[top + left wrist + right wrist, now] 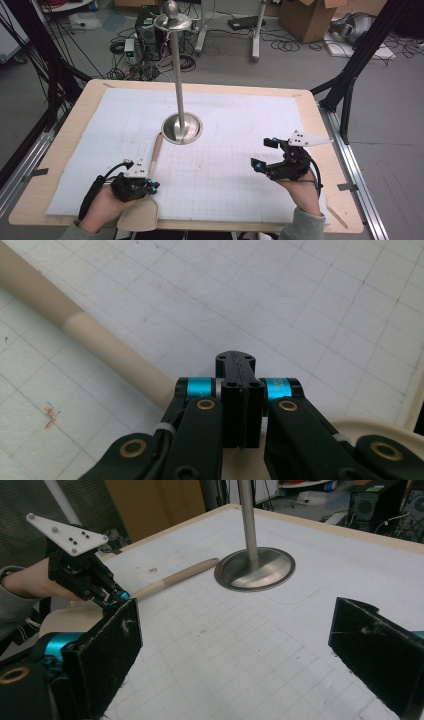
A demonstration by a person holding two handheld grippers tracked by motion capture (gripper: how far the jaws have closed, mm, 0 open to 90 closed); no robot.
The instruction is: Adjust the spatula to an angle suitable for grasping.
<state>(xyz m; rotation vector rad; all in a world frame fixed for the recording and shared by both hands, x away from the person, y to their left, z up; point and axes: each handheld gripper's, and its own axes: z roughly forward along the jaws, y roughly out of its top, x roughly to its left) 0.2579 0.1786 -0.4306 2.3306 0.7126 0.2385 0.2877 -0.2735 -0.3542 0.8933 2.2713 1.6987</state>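
A wooden spatula lies on the white grid mat (240, 175). Its long handle (156, 152) runs from the metal stand's base toward the front left, and its wide blade (140, 216) hangs over the table's front edge. My left gripper (153, 186) rests low on the mat just right of the handle, above the blade. In the left gripper view its jaws (236, 360) are pressed together with nothing between them, and the handle (100, 340) passes to their left. My right gripper (264, 154) hovers at the front right, open and empty, with both pads (107, 645) spread wide.
A tall metal stand with a round base (182, 128) and a ball-topped disc (172, 20) rises at the mat's middle. The wooden table's edge (345, 210) frames the mat. Cables, a computer and cardboard boxes (307, 17) sit on the floor beyond.
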